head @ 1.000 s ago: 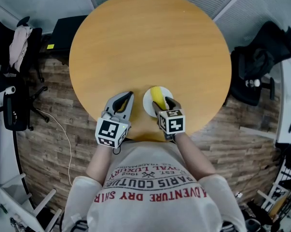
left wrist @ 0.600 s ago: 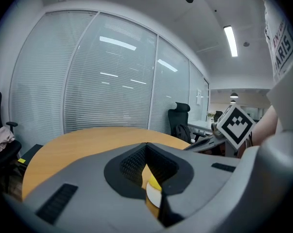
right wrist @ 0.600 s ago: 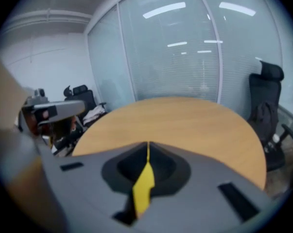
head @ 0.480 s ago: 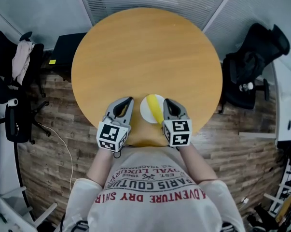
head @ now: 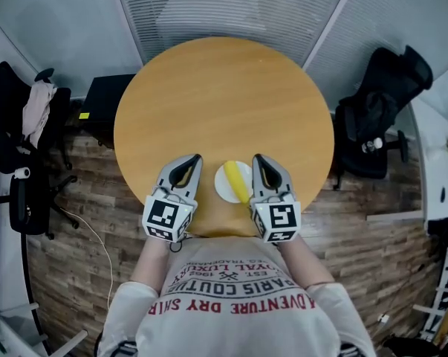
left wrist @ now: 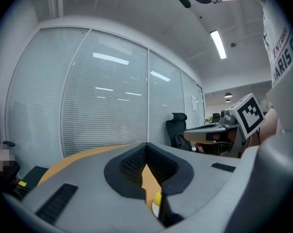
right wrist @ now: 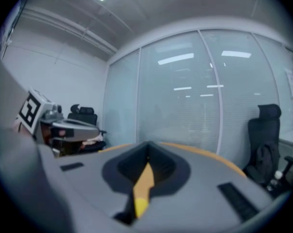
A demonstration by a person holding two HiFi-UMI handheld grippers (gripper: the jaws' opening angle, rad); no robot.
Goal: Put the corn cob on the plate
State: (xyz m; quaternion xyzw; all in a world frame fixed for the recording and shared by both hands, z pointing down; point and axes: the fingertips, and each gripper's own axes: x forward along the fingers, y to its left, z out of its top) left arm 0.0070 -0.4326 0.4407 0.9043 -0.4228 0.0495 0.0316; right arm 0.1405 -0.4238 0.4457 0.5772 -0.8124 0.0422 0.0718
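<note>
The yellow corn cob [head: 238,181] lies on the small white plate [head: 224,187] near the front edge of the round wooden table [head: 224,95]. My left gripper [head: 193,158] hangs above the table just left of the plate, jaws shut and empty. On the plate's right, my right gripper [head: 258,158] is held up, shut on nothing. In the left gripper view a bit of the cob [left wrist: 157,198] shows below the closed left gripper [left wrist: 146,147]. The right gripper view shows the cob [right wrist: 140,205] through the slot under the closed right gripper [right wrist: 147,144].
Black office chairs stand left [head: 15,132] and right [head: 380,117] of the table, and a black box [head: 105,95] sits on the wood floor at the back left. Glass walls with blinds [left wrist: 102,110] surround the room.
The right gripper has let go of the cob, shut, and risen off the plate. The left gripper has risen too. The cob stays on the plate.
</note>
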